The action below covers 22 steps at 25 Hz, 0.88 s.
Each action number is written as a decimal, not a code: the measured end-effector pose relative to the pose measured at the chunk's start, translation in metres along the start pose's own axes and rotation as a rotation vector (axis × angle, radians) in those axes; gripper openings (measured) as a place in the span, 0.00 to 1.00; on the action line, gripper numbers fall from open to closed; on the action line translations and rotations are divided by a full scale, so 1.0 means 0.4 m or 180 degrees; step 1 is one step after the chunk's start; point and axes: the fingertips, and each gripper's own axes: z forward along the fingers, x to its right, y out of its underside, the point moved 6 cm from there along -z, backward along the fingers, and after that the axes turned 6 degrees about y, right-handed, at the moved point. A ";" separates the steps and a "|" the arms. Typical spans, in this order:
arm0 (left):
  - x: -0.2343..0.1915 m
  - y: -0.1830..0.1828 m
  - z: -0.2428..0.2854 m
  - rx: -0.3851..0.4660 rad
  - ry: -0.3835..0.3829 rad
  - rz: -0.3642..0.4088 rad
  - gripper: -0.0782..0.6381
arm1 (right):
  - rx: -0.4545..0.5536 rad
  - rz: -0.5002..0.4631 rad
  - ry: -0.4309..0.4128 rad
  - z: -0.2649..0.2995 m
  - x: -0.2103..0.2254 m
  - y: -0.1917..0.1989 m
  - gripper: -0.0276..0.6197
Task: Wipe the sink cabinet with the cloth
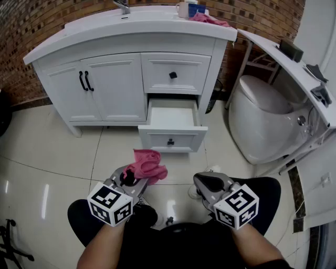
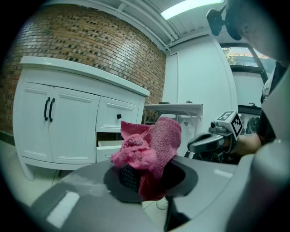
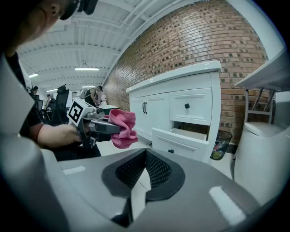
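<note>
A white sink cabinet (image 1: 113, 86) (image 2: 68, 122) (image 3: 181, 113) stands against a brick wall, its lower right drawer (image 1: 172, 125) pulled open. My left gripper (image 1: 132, 181) (image 2: 145, 181) is shut on a crumpled pink cloth (image 1: 146, 165) (image 2: 147, 149) (image 3: 122, 129), held low in front of the open drawer. My right gripper (image 1: 206, 184) (image 3: 142, 174) is beside it to the right, jaws shut with nothing between them. A second pink cloth (image 1: 209, 19) lies on the countertop at the far right.
A white toilet (image 1: 265, 123) stands right of the cabinet under a slanted white shelf (image 1: 291, 68). A small bin (image 3: 220, 144) sits between cabinet and toilet. A cup (image 1: 185, 9) and faucet (image 1: 123, 6) are on the countertop. Glossy tile floor (image 1: 47, 157) spreads to the left.
</note>
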 end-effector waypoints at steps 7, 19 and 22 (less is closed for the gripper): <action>-0.002 -0.037 -0.008 0.0078 -0.0039 0.0086 0.24 | 0.0002 0.0002 -0.0057 0.004 -0.003 -0.021 0.05; -0.032 -0.151 0.002 0.0313 0.0021 0.0085 0.24 | 0.0097 0.0020 -0.0322 0.010 0.019 -0.160 0.05; -0.070 -0.178 0.019 0.0352 0.0073 -0.0073 0.24 | 0.0202 -0.0047 -0.0325 0.024 0.029 -0.226 0.05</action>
